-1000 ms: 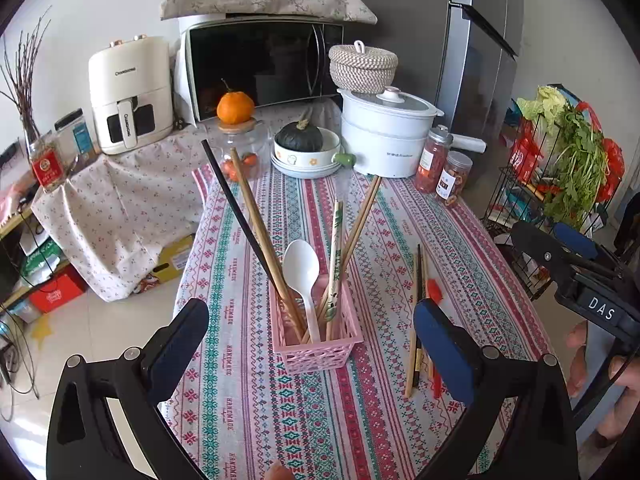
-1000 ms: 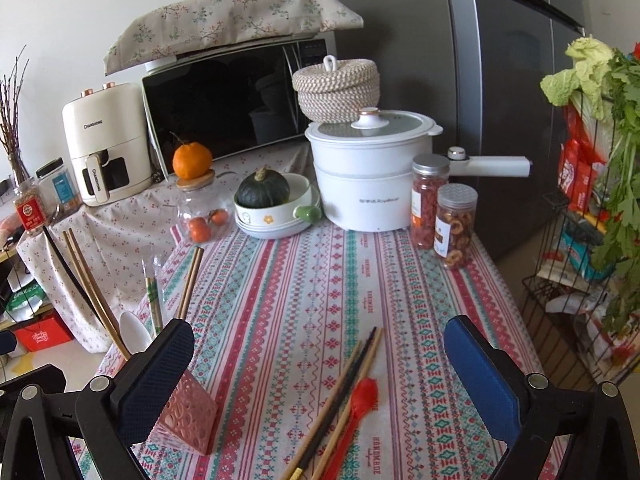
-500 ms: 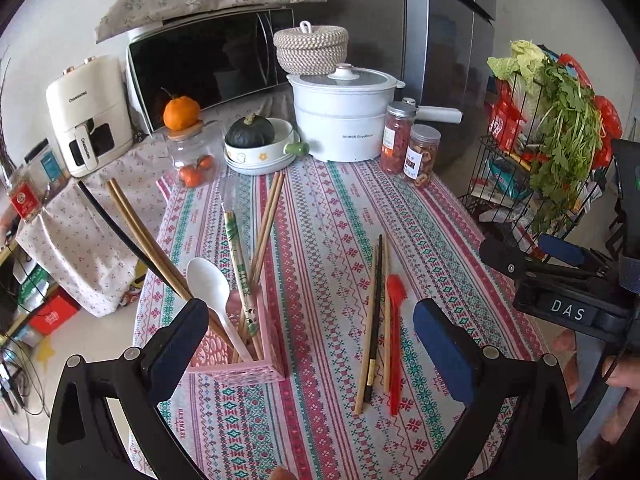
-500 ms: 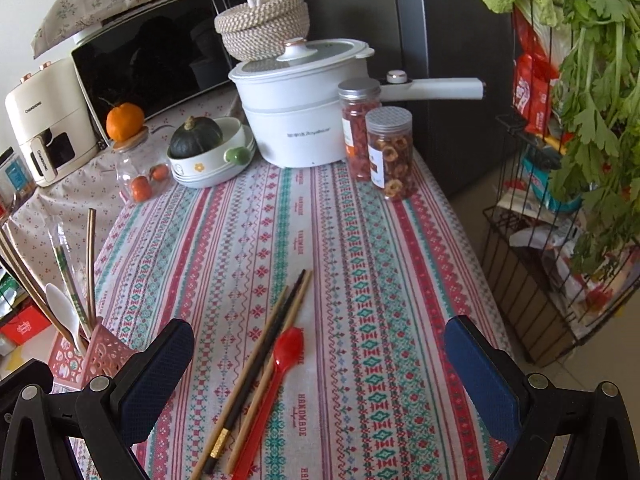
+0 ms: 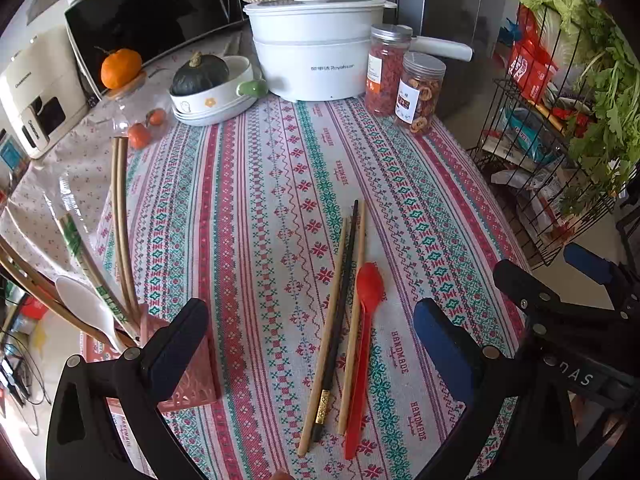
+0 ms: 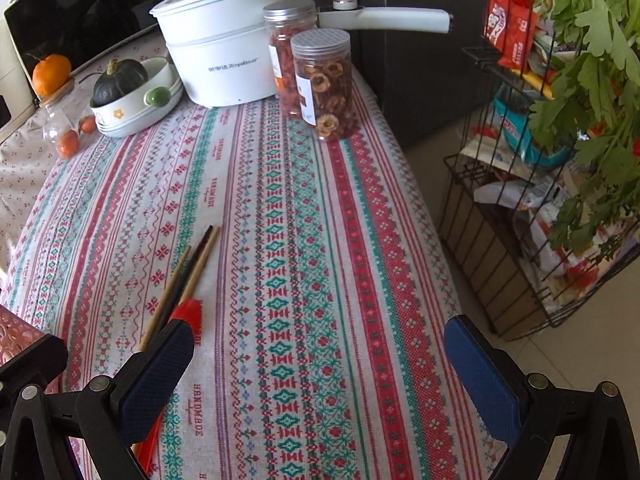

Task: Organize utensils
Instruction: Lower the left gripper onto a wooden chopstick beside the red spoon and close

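both claws wide open, nothing held. our left gripper [image 5: 308, 334] hangs above the loose pile: two wood chopsticks [image 5: 330, 312], a black chopstick [image 5: 340, 300] between them, and a red spoon [image 5: 366, 320] touching the right stick. all lie flat on the cloth [image 5: 256, 200], handles toward us. our right gripper [image 6: 316, 354] sits over bare cloth, the pile just beside its left finger [image 6: 156, 364].

the pink holder [image 5: 188, 372] is at near left, partly behind the left finger, already holding a white spoon [image 5: 86, 304] and several chopsticks. so we judge this the reach step for the leftovers. next move likely needs a drop and a pinch on one piece; they touch, so neighbours may drag along.

far end: white pot [image 5: 316, 44], two jars [image 5: 404, 76], pumpkin bowl [image 5: 212, 88].
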`<move>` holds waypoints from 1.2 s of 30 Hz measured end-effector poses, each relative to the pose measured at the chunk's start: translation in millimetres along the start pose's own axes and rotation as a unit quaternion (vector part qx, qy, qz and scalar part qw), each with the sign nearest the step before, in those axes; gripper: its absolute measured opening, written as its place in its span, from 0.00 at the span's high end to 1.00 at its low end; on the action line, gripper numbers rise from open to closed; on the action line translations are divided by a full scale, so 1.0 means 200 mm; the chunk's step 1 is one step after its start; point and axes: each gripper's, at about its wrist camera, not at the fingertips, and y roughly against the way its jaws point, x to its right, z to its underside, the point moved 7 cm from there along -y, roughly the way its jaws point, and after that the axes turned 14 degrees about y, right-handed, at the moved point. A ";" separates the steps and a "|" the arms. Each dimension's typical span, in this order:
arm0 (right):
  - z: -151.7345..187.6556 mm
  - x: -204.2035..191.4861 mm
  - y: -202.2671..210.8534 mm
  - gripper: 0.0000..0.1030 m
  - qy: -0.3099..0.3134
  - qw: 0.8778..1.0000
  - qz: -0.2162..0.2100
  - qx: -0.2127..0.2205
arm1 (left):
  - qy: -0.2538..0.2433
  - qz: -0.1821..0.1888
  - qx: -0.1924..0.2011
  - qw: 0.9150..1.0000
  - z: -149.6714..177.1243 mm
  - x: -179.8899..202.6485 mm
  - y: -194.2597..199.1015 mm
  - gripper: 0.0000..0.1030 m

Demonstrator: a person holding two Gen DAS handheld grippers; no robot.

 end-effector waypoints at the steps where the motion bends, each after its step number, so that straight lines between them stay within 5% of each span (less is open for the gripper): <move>1: 0.01 0.02 -0.02 0.00 -0.003 1.000 0.007 -0.006 | 0.001 -0.004 -0.008 1.000 -0.01 0.01 -0.04 0.00; 14: 0.10 0.23 -0.19 0.00 -0.068 0.996 -0.015 -0.056 | 0.039 -0.036 -0.049 0.997 -0.15 0.01 -0.45 0.01; 22: 0.09 0.22 -0.21 0.00 -0.066 0.996 -0.022 -0.057 | 0.056 0.006 -0.099 0.993 -0.14 0.02 -0.59 0.60; 32: 0.08 0.19 -0.23 0.00 -0.067 0.996 -0.027 -0.058 | 0.009 0.005 -0.097 0.995 -0.12 0.07 -0.63 0.72; 34: 0.08 0.19 -0.23 0.00 -0.066 0.996 -0.028 -0.059 | 0.004 0.005 -0.103 0.995 -0.11 0.07 -0.62 0.94; 36: 0.07 0.18 -0.23 0.00 -0.064 0.996 -0.029 -0.059 | -0.003 0.012 -0.105 0.994 -0.10 0.07 -0.60 0.94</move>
